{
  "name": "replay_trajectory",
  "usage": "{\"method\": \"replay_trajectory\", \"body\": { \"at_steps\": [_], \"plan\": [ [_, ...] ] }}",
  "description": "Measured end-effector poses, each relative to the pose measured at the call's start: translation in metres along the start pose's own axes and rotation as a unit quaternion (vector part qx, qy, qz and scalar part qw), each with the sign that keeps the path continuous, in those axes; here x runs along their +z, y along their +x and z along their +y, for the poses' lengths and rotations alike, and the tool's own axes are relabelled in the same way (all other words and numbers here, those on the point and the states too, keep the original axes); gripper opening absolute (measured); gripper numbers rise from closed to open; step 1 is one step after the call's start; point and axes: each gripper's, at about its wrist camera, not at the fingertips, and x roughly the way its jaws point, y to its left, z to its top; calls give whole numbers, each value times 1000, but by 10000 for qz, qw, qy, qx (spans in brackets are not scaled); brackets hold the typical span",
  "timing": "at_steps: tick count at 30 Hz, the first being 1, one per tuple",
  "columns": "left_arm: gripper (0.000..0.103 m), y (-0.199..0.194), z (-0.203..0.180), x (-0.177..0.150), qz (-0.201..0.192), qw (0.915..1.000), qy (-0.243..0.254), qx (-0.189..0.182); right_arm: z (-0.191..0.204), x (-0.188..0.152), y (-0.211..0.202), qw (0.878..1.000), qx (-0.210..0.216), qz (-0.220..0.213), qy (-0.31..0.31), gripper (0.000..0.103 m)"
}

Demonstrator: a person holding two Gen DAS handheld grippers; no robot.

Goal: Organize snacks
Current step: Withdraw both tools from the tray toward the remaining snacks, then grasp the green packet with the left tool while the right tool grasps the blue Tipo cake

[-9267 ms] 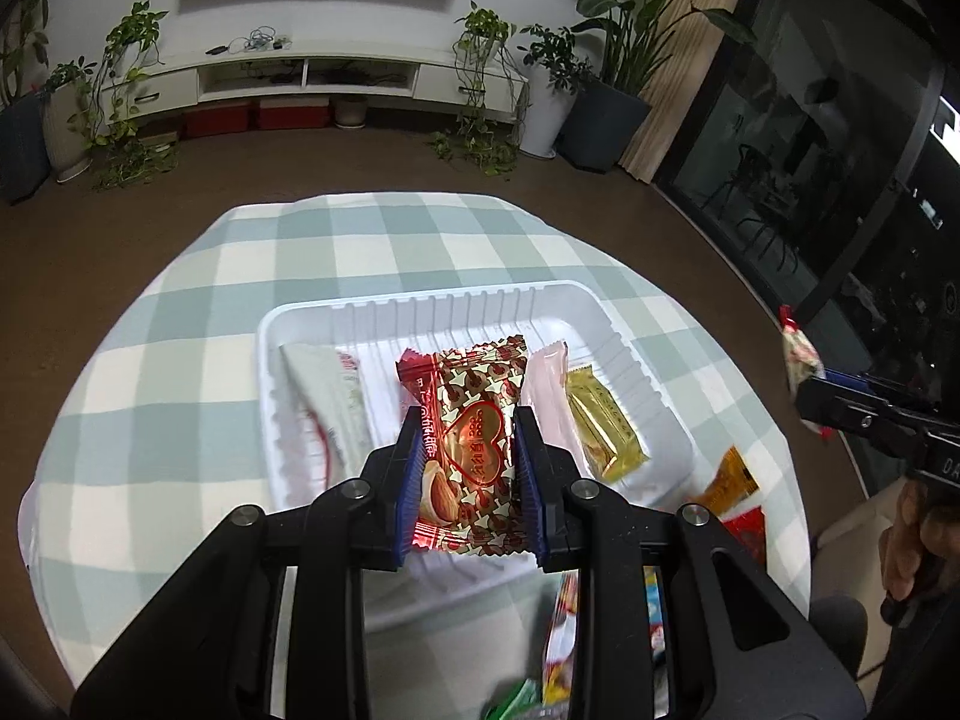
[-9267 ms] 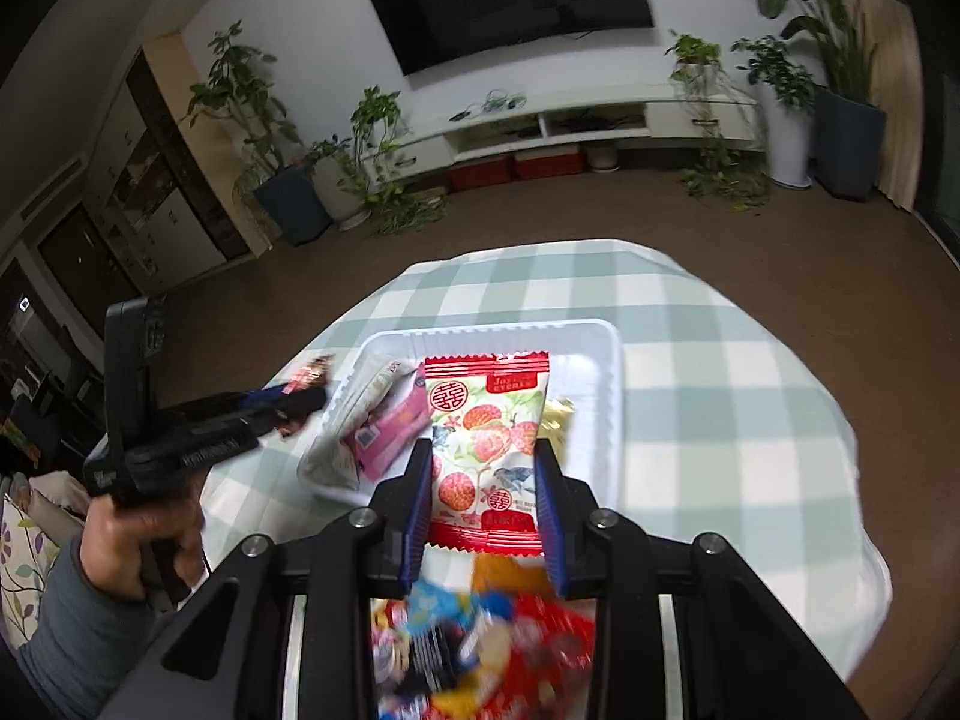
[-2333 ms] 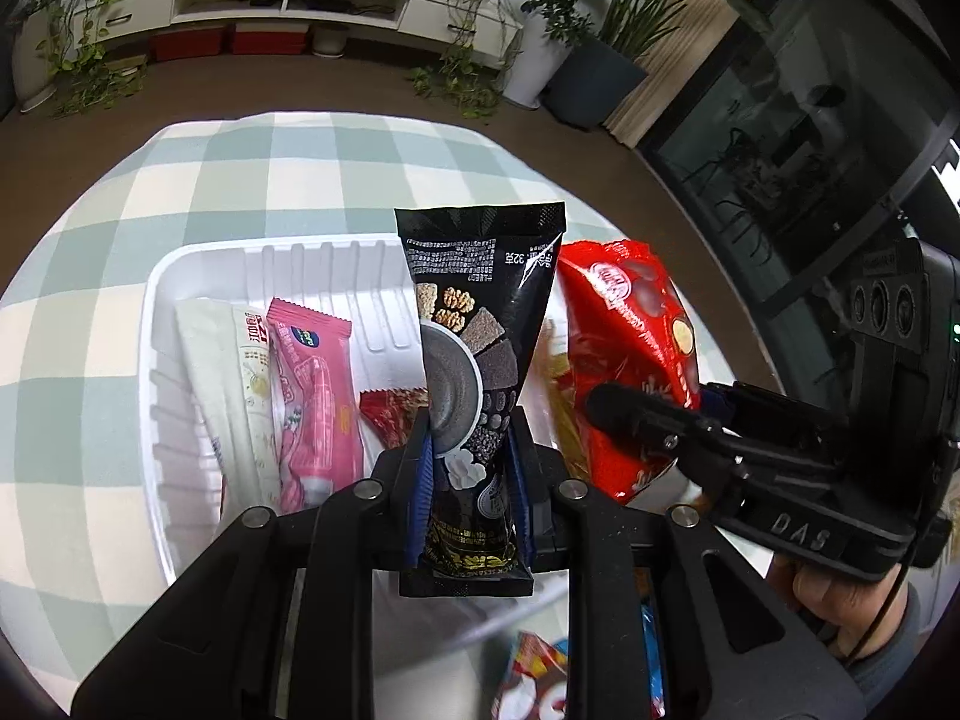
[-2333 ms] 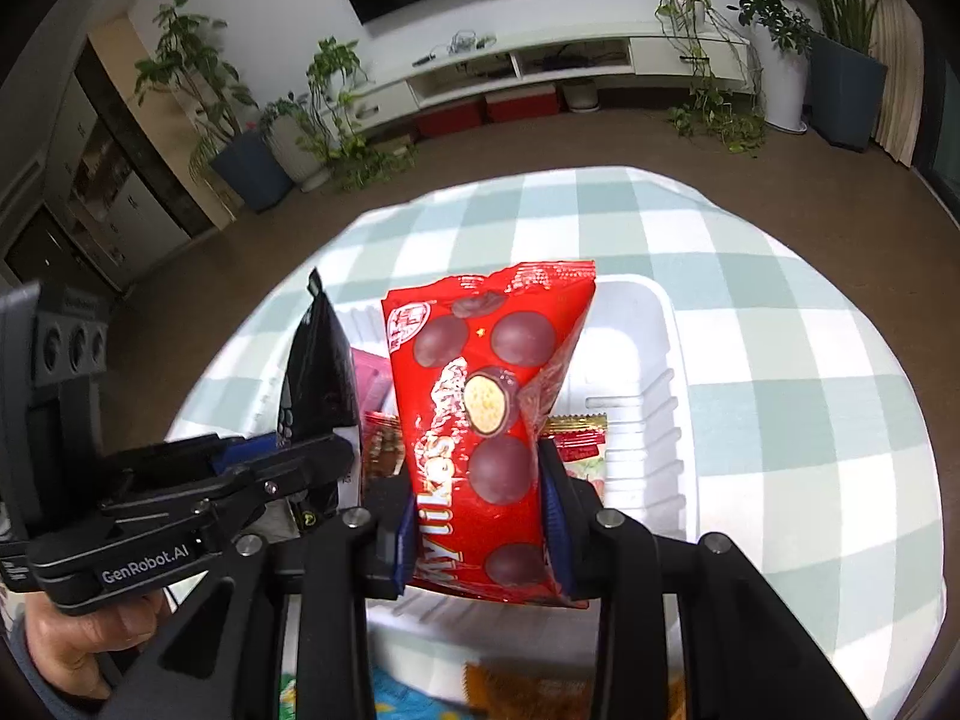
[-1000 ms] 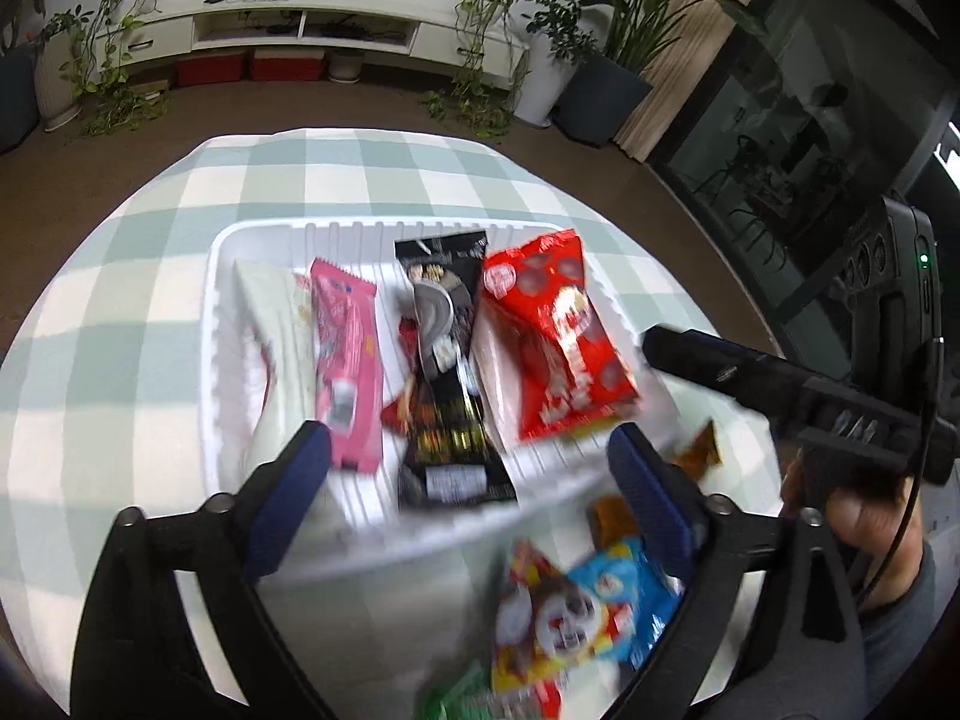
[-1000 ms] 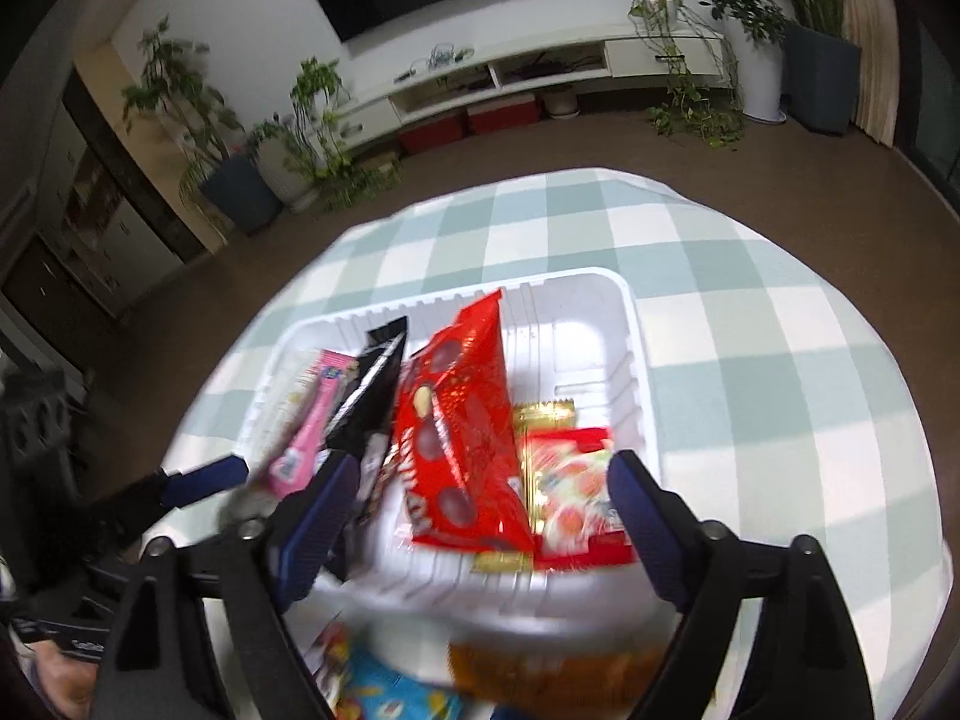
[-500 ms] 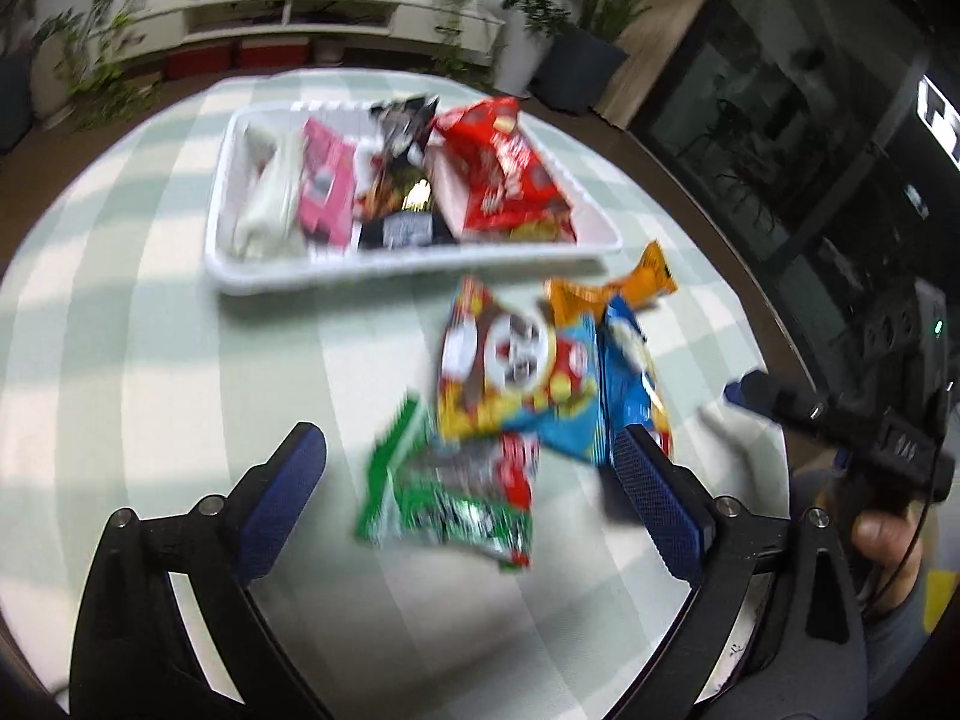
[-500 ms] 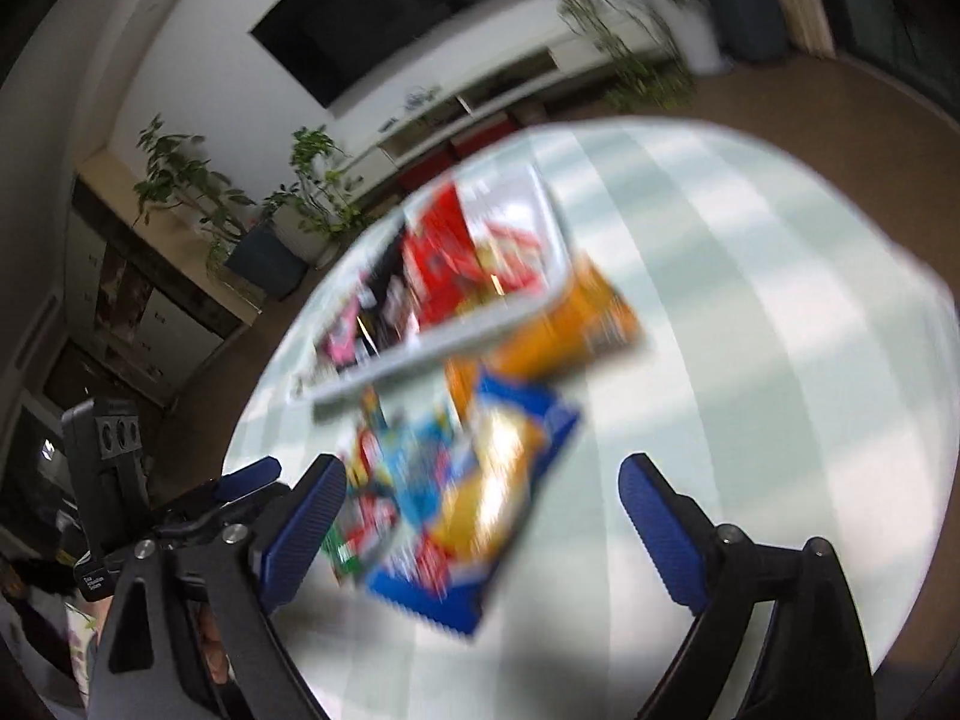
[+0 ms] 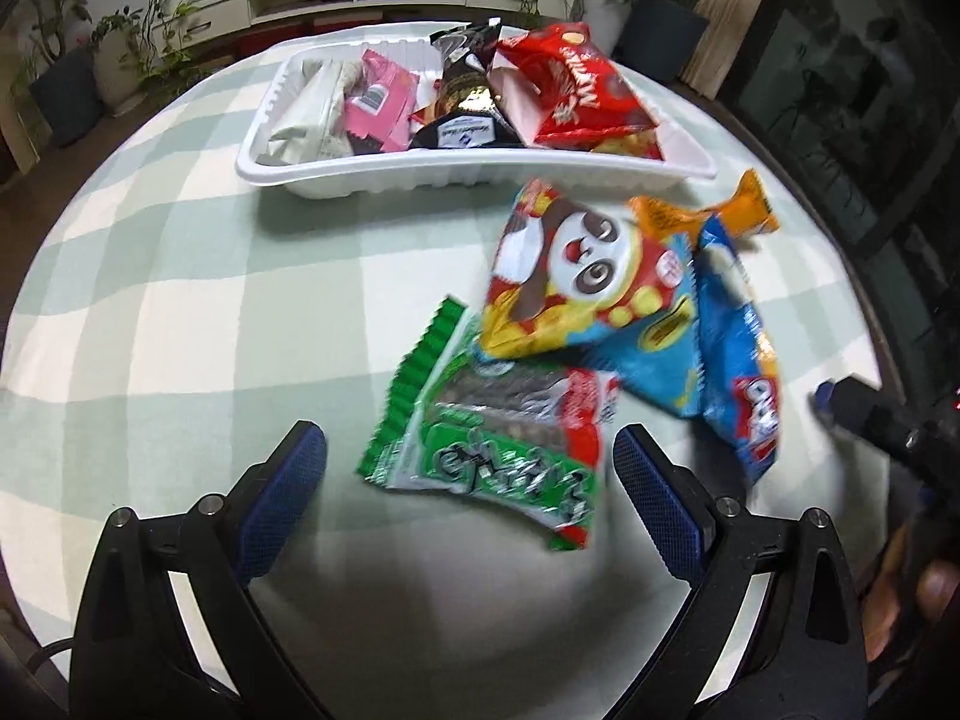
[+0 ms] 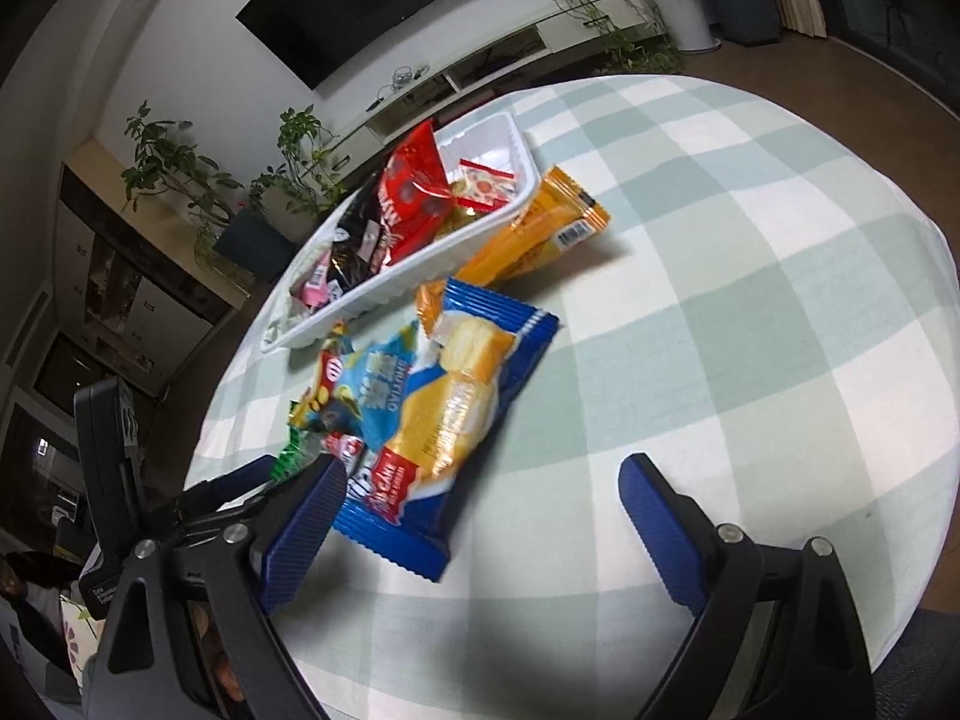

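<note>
Both hand-held grippers hover low over the near part of the round desk [image 9: 180, 276], which is covered in a pale green and white check cloth, and each has its blue-padded fingers spread wide with nothing between them. The left hand-held gripper [image 9: 470, 468] points toward the far side, its fingers flanking the near end of a green snack packet [image 9: 486, 450] without touching it; that packet lies flat with its long axis running from near right to far left. Overlapping its far edge is a panda-print packet [image 9: 576, 276], and to the right of that a blue packet [image 9: 738, 360] lies with its long axis running near to far; an orange packet [image 9: 708, 216] lies at the far end of the blue one, its long axis across, left to right. The white tray [image 9: 456, 174] sits at the far side of the desk, long axis left to right, filled with a whitish packet [image 9: 312, 114], a pink one [image 9: 378, 102], a black one [image 9: 468, 90] and a red bag [image 9: 576, 90], each with its long axis near to far. The right hand-held gripper [image 10: 480, 504] is tilted, with its left finger at the near end of the blue packet [image 10: 444, 420]. The other hand-held gripper [image 10: 252, 480] shows at the left edge of the right wrist view.
</note>
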Motion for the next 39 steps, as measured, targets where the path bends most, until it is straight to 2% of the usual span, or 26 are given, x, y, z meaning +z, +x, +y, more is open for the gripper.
{"method": "replay_trajectory", "body": {
  "at_steps": [7,10,13,15,18,20,26,31,33,34,35,39],
  "plan": [
    [97,-8,32,0,23,9996,-205,201,1,-2,2,10000,-35,14,-81,94],
    [98,-13,47,-4,35,9987,-197,462,2,-3,3,9999,-86,24,-138,94],
    [98,-16,67,-6,14,9962,-422,768,3,-4,5,9998,-109,49,-155,94],
    [98,-22,73,-5,-38,9956,-546,763,4,-5,5,9997,-136,44,-189,94],
    [98,-32,60,-2,-231,9973,-404,568,5,-6,6,9997,-135,49,-203,94],
    [98,-31,43,4,-220,9987,-165,435,6,-6,6,9996,-151,52,-230,94],
    [97,-8,20,15,-28,9983,161,557,8,-8,5,9995,-162,36,-267,94],
    [97,7,23,28,110,9977,173,653,8,-8,5,9994,-167,27,-289,94],
    [91,11,24,33,139,9977,229,618,7,-8,5,9994,-170,25,-298,94],
    [75,15,24,34,202,9979,246,561,8,-8,5,9994,-173,24,-307,94],
    [66,20,27,35,262,9981,238,499,8,-8,5,9993,-179,23,-319,94],
    [57,18,25,32,167,9983,301,477,8,-8,6,9992,-203,16,-357,94]
  ]
}}
